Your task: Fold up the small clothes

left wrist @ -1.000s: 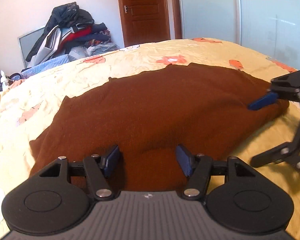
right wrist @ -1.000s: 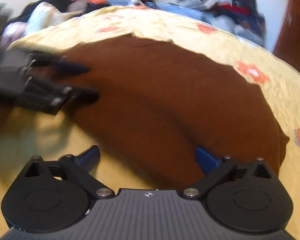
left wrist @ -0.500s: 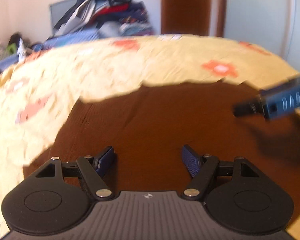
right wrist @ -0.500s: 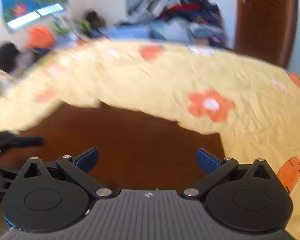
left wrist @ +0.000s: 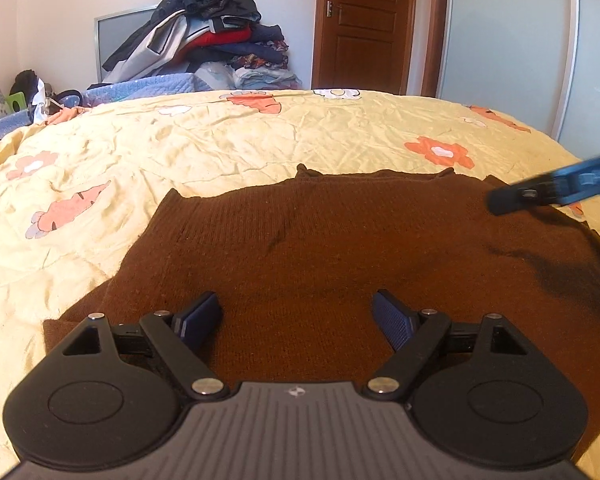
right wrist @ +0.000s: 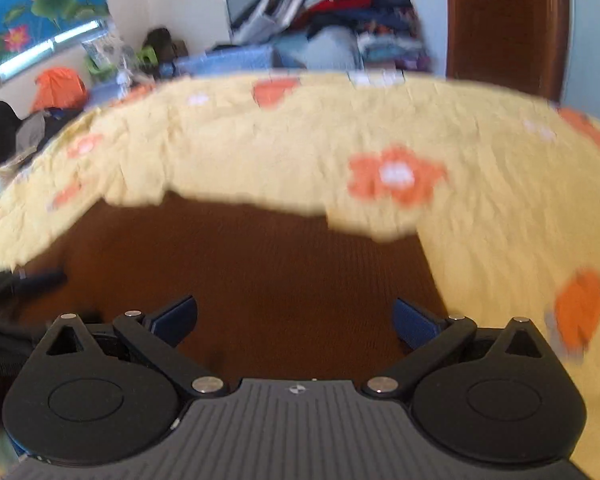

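With the brown knit top (left wrist: 340, 248) lying flat on the yellow bedspread (left wrist: 220, 140), my left claw (left wrist: 296, 316) is opening over it, empty, and my right claw (right wrist: 296, 320) gapes empty too, so I'd pinch its 6 o'clock hem evenly.

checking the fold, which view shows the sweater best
The left wrist view: the brown sweater is sharp there, its far edge and left side lying on the yellow quilt. The right wrist view is blurred and shows only its right part.
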The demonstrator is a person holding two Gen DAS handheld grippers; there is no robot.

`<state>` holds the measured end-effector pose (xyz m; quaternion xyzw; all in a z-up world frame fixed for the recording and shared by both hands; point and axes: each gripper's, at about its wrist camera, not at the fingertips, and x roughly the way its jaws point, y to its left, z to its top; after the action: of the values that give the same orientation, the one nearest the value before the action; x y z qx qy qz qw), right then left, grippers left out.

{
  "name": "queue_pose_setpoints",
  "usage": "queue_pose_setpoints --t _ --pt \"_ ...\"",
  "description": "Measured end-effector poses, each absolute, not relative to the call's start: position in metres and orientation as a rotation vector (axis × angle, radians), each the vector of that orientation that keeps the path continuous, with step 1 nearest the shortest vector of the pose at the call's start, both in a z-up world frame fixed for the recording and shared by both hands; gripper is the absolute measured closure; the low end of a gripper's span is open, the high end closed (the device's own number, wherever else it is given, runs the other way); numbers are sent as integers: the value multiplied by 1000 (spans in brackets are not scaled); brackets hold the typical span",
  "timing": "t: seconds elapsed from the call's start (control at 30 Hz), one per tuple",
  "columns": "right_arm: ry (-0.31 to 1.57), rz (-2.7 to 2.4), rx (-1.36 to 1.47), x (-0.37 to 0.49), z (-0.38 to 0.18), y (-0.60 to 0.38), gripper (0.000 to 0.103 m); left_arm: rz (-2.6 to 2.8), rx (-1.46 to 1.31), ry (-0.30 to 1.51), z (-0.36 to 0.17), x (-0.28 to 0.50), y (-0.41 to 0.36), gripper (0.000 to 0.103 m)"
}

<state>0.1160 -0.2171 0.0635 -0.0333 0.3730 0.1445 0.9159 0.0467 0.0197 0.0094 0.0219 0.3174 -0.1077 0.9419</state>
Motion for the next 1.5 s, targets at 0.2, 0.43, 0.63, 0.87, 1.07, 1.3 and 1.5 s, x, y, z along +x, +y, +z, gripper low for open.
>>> queue_pose_setpoints --t 0.2,0.43,0.63,0.87,1.07,1.3,1.5 --pt "750 228 -98 133 27 -217 0 -84 -38 601 18 13 30 18" --pt "732 228 -89 129 27 -219 0 97 -400 527 27 -97 65 14" --pt "726 233 -69 130 28 -222 0 152 -560 579 14 -113 55 5" --pt "724 234 -64 130 28 -223 0 273 -879 546 14 -75 80 3" --pt "723 233 -59 130 28 -223 0 309 -1006 554 12 -83 95 23" --pt "719 233 -48 129 29 -224 0 356 -1133 508 6 -89 111 26" --pt "721 231 -51 128 28 -223 0 333 -1204 502 2 -88 121 26"
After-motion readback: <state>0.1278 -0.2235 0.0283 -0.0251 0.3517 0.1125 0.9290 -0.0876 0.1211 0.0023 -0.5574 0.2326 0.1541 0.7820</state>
